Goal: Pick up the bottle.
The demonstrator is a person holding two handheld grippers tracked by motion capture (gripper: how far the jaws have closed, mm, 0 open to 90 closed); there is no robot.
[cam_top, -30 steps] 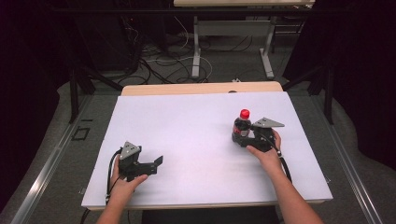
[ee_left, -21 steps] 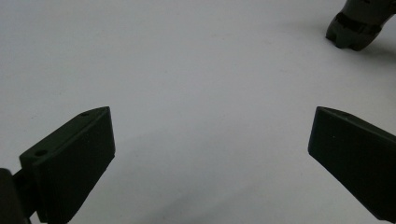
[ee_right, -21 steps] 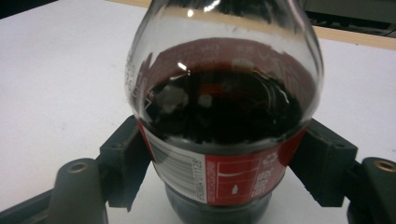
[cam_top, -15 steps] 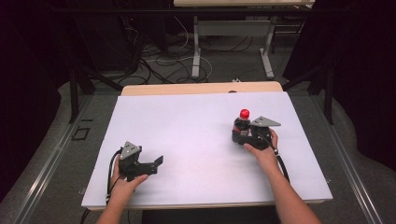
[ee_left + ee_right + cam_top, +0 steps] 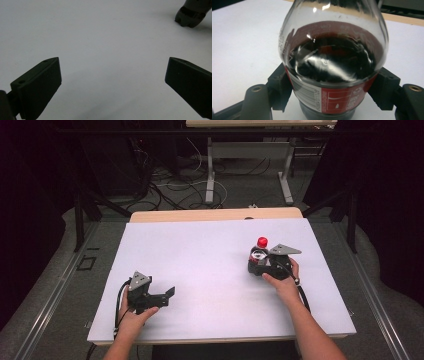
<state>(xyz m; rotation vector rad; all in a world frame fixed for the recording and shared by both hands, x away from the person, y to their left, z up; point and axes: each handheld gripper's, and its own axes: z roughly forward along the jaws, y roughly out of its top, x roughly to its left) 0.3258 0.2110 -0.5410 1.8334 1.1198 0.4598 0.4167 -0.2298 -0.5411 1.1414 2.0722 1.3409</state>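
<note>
Count: one bottle (image 5: 261, 251), two grippers, one white table top (image 5: 210, 270), two forearms entering from the near edge. Nothing else lies on the white surface.

Bottle: clear plastic, dark liquid to the shoulder, red cap, red label with a barcode. It stands upright on the right half of the table top, toward the far-right quarter, well in from the right edge and from the far edge, where a strip of bare wood (image 5: 215, 214) shows.

Right gripper (image 5: 257, 265): its jaws have just been closing and now sit against the bottle (image 5: 332, 62), one black pad on each side of the labelled lower body, as the right gripper view shows. Pads touch the label on both sides; the bottle sits squarely between them, base on the table. The right hand (image 5: 281, 281) holds the gripper from the near side.

Left gripper (image 5: 170, 296): rests on the near-left part of the table, close to the near edge, well apart from the bottle. In the left gripper view its jaws stand wide apart with bare white surface between them; it holds nothing. The left hand (image 5: 134, 312) grasps it from behind.

Open room: the whole middle and far-left of the table top is free surface. Dark floor with cables (image 5: 175, 185) lies beyond the far edge.
</note>
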